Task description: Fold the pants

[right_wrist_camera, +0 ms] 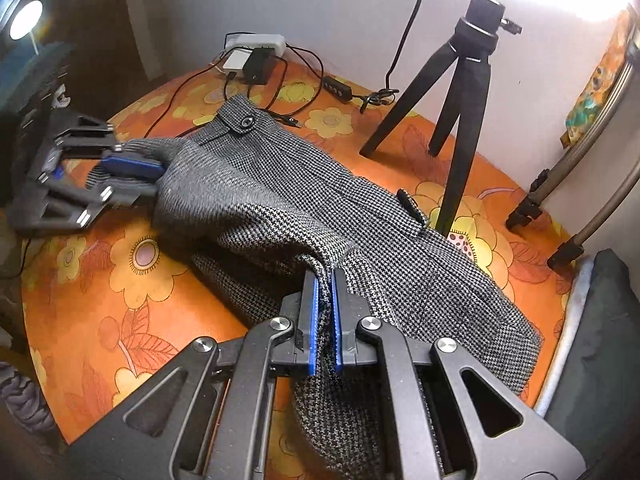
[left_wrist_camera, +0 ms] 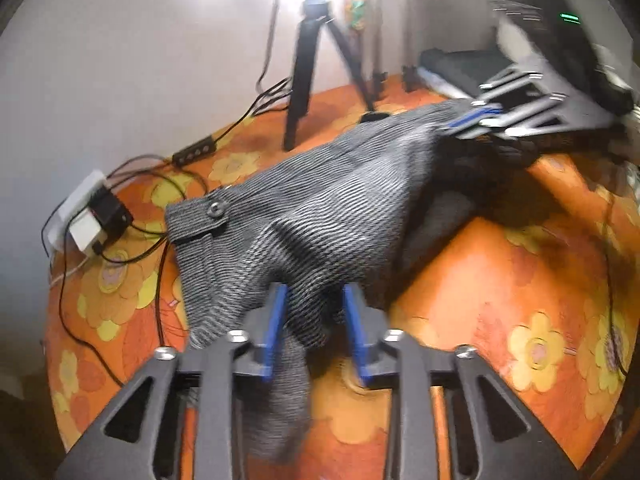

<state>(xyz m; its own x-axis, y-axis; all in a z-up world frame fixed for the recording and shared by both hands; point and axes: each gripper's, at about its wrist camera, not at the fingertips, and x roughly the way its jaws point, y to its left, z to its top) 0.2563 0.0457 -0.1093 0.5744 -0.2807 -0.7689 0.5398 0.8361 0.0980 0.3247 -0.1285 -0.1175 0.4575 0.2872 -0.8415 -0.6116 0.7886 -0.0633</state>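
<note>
Grey houndstooth pants (left_wrist_camera: 304, 216) lie across an orange flowered table (left_wrist_camera: 500, 280), their buttoned waistband tab (left_wrist_camera: 216, 210) at the left. In the left wrist view my left gripper (left_wrist_camera: 316, 300) has its blue pads (left_wrist_camera: 276, 320) apart with a bunch of the pants' cloth between them; from the right wrist view it (right_wrist_camera: 160, 178) sits at the pants' left end. My right gripper (right_wrist_camera: 325, 280) is shut on a fold of the pants (right_wrist_camera: 280, 200) and holds it above the table (right_wrist_camera: 120, 272). It also shows in the left wrist view (left_wrist_camera: 452, 126), at the pants' far end.
A black tripod (right_wrist_camera: 460, 112) stands on the table behind the pants. A power strip with plugs (right_wrist_camera: 256, 52) and cables lies at the table's far edge by the wall. A second stand's legs (right_wrist_camera: 560, 208) and a dark cushion (right_wrist_camera: 600, 340) are at the right.
</note>
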